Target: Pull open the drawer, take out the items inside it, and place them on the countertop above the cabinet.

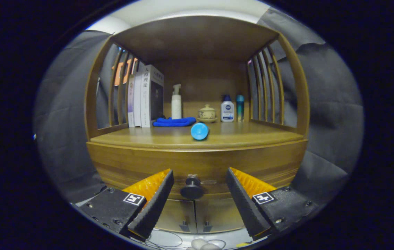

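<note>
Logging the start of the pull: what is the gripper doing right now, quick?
Gripper: open, holding nothing; its fingers straddle the dark drawer knob without touching it, drawer shut.

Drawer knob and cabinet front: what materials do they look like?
Drawer knob, between the open gripper fingers: dark, smooth, faint sheen, probably metal or painted wood; can't tell which. Cabinet front: brown wood or veneer with visible grain streaks and a satin varnish; the countertop matches and reflects light.
</note>
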A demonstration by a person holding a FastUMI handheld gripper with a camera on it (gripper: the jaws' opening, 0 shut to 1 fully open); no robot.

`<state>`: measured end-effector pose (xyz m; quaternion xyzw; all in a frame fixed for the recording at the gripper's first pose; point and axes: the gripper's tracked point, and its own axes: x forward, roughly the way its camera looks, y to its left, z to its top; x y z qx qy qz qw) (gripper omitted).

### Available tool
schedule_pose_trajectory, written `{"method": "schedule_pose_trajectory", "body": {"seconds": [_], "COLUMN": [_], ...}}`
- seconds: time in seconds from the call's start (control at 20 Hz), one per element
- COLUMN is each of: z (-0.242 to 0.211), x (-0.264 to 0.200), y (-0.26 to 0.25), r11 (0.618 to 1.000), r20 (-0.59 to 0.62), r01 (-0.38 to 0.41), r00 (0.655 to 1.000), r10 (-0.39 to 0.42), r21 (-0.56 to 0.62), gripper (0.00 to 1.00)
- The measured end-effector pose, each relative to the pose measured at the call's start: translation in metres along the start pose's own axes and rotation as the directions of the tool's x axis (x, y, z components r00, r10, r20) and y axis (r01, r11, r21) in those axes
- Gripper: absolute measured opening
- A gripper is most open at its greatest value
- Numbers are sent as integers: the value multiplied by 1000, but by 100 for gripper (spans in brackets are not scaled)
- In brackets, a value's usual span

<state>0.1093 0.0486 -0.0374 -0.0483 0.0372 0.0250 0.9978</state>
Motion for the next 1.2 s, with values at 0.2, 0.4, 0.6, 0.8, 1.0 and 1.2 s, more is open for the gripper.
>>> {"method": "schedule_pose_trajectory", "body": {"seconds": [0.2,0.4,0.6,0.8,1.0,1.2], "z": [21,28,34,24,27,31], "x": [-78,-119,-129,-130,-131,-133], "y": [-24,-31,-34,-29,-27,-28], "r11": [1000,999,999,999,999,999], "r20": [82,110,118,94,99,110], "r01": [26,4,-2,-11,-13,-13], "r00": [996,994,993,996,995,994], "r10": [-27,-8,-4,6,8,8], "r21": [12,32,52,48,46,47], "gripper": [99,98,99,99,99,99]}}
